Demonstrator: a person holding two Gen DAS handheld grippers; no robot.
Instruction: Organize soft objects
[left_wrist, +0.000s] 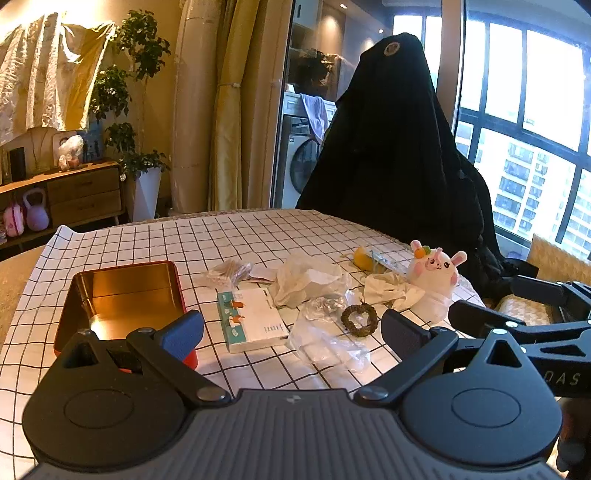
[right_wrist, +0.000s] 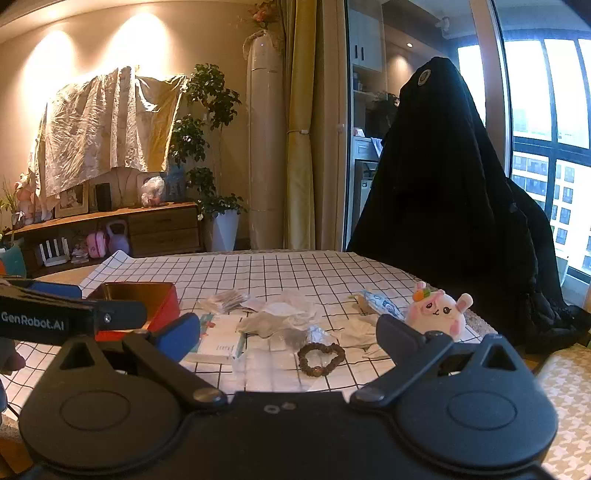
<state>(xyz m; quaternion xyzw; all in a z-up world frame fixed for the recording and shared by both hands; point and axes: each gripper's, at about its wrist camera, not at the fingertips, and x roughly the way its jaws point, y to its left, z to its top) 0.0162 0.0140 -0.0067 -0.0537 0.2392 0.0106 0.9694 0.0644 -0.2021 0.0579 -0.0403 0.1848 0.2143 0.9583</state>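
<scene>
Reading "GenRobot.AI" in white on the black arm of the left gripper (right_wrist: 110, 317) where it crosses the right wrist view; the right gripper (left_wrist: 480, 314), seen from the left wrist, shows only the letters "DAS" on its side. Print on the white and teal tissue pack (left_wrist: 253, 319) is too small to read.

Left gripper (left_wrist: 291, 328): jaws wide apart, nothing held. Tissue pack lies just ahead between its fingers, the open red tin with gold interior (left_wrist: 118, 295) ahead to its left, the brown beaded bracelet (left_wrist: 359, 319) ahead to its right on clear crumpled plastic (left_wrist: 325, 339).

Right gripper (right_wrist: 288, 336): jaws wide apart, empty. Bracelet (right_wrist: 320, 359) lies straight ahead between the fingers. White plush bunny with pink cheeks (right_wrist: 439, 312) sits just beyond the right finger, on the white black-grid tablecloth (right_wrist: 258, 269).

Left wrist view alone shows a yellow object (left_wrist: 361, 257) behind the bunny (left_wrist: 436, 271); right wrist view alone shows a person's fingers at the far left edge.
</scene>
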